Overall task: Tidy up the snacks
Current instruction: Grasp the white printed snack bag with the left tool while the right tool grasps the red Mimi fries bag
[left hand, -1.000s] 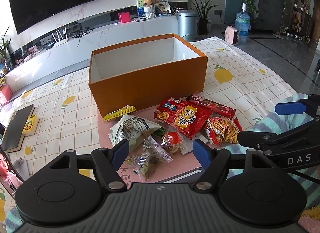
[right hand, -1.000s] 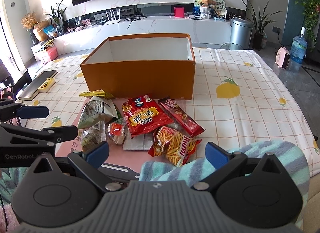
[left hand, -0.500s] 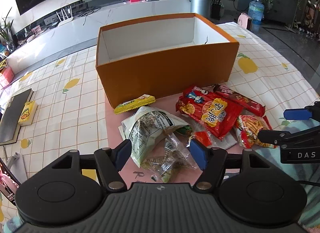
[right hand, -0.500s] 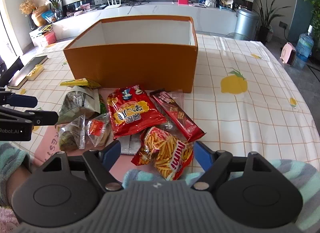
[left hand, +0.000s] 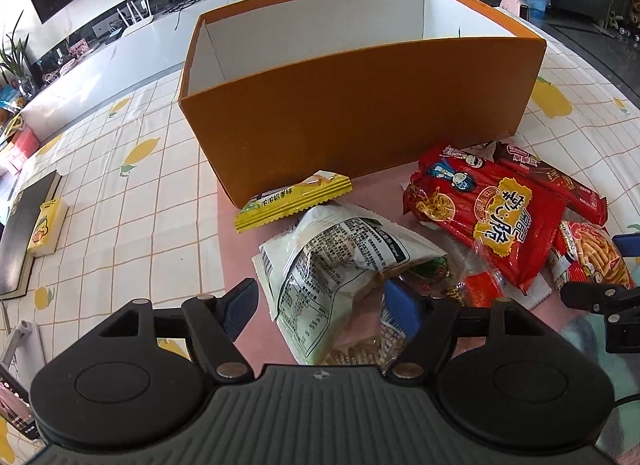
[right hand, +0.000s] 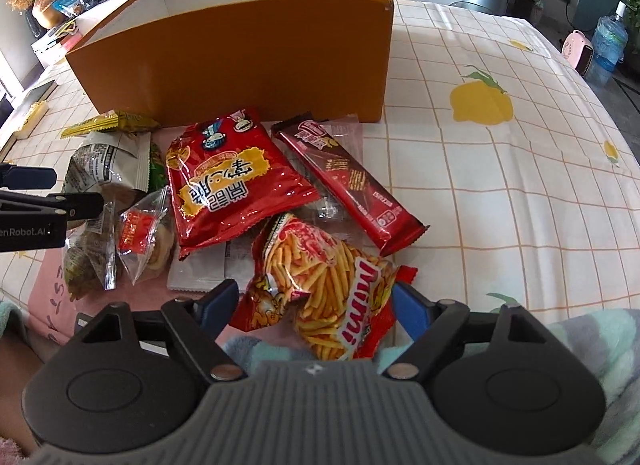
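left wrist view: the left gripper (left hand: 322, 305) has its blue-tipped jaws spread apart, released, one on each side of a crumpled pale green and white foil snack bag (left hand: 336, 265) that lies on a pink mat (left hand: 236, 249). whether the tips touch the bag i cannot tell. just beyond the bag a flat yellow wafer packet (left hand: 292, 201) leans against the front wall of an open orange cardboard box with a white inside (left hand: 360, 105). to the right lie a large red crisp packet with yellow lettering (left hand: 484, 217), a long dark red biscuit bar wrapper (left hand: 560, 185) and a red bag printed with fries (left hand: 592, 257). the right gripper's black frame (left hand: 600, 293) shows at the right edge. all sits on a white checked tablecloth with lemon prints (left hand: 132, 185).

right wrist view: the right gripper (right hand: 316, 305) is likewise unclenched, its jaws straddling the near end of the fries bag (right hand: 328, 281), holding nothing that i can make out. behind it lie the red crisp packet (right hand: 232, 177) and the biscuit bar (right hand: 352, 181), touching; a small clear packet with a red label (right hand: 144, 233) lies to the left, beside the green and white bag (right hand: 108, 165). the orange box (right hand: 248, 61) stands just behind the pile.
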`<state>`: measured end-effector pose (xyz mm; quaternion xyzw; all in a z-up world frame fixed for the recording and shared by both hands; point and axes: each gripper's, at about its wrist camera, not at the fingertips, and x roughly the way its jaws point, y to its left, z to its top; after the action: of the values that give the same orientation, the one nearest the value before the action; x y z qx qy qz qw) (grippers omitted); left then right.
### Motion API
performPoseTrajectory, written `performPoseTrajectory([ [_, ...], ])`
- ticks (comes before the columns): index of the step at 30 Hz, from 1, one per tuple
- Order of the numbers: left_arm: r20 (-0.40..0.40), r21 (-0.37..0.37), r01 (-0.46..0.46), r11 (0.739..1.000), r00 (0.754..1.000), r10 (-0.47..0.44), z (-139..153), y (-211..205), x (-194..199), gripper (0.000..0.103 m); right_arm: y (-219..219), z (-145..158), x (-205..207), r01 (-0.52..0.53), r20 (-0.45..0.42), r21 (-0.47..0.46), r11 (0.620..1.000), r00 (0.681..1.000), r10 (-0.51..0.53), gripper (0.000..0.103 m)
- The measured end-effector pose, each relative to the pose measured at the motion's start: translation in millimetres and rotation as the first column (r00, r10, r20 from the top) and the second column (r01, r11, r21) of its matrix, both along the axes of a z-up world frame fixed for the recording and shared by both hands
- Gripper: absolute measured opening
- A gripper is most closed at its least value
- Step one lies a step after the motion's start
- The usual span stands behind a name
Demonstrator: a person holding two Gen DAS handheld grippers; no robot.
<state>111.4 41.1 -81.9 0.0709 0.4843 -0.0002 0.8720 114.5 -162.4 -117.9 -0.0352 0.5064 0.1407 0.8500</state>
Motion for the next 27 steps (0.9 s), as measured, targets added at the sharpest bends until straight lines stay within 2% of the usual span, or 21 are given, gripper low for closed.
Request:
performPoseTrajectory([
  [7,-0.01,-0.035,0.008,0.999,1.0,-0.008,-5.5,-1.3,5.9,0.085,-0.1,-1.9,-0.1,0.0,0.009,-0.002,1.0,1.0,0.0,0.07],
  [13,-0.005,-0.036,0.006,0.999,1.0,-0.006,-8.0,-4.1,9.0,0.082,-0.9,0.6,-3.9,0.0,0.016,0.002,1.0,1.0,0.0,0.066],
  [15,-0.003,-0.036,0.002,0.999,1.0,-0.002,-7.3,-5.0,9.5,0.077,-1.2,1.4,-4.8,0.0,0.02,0.004,1.0,1.0,0.0,0.065],
  [17,0.002,-0.039,0.001,0.999,1.0,-0.001,-5.5,-6.0,8.3,0.062,-1.7,2.4,-6.5,-0.004,0.024,0.007,1.0,1.0,0.004,0.064],
  [22,0.024,-0.06,-0.021,0.998,0.999,0.023,-1.7,-2.6,5.0,0.035,-1.2,7.2,-10.2,-0.012,0.026,0.017,1.0,1.0,0.012,0.061],
  [27,0.068,-0.076,-0.038,0.996,0.997,0.043,10.7,2.4,-7.1,0.027,-3.5,18.1,-16.3,-0.017,0.045,0.035,0.999,0.999,0.015,0.059],
])
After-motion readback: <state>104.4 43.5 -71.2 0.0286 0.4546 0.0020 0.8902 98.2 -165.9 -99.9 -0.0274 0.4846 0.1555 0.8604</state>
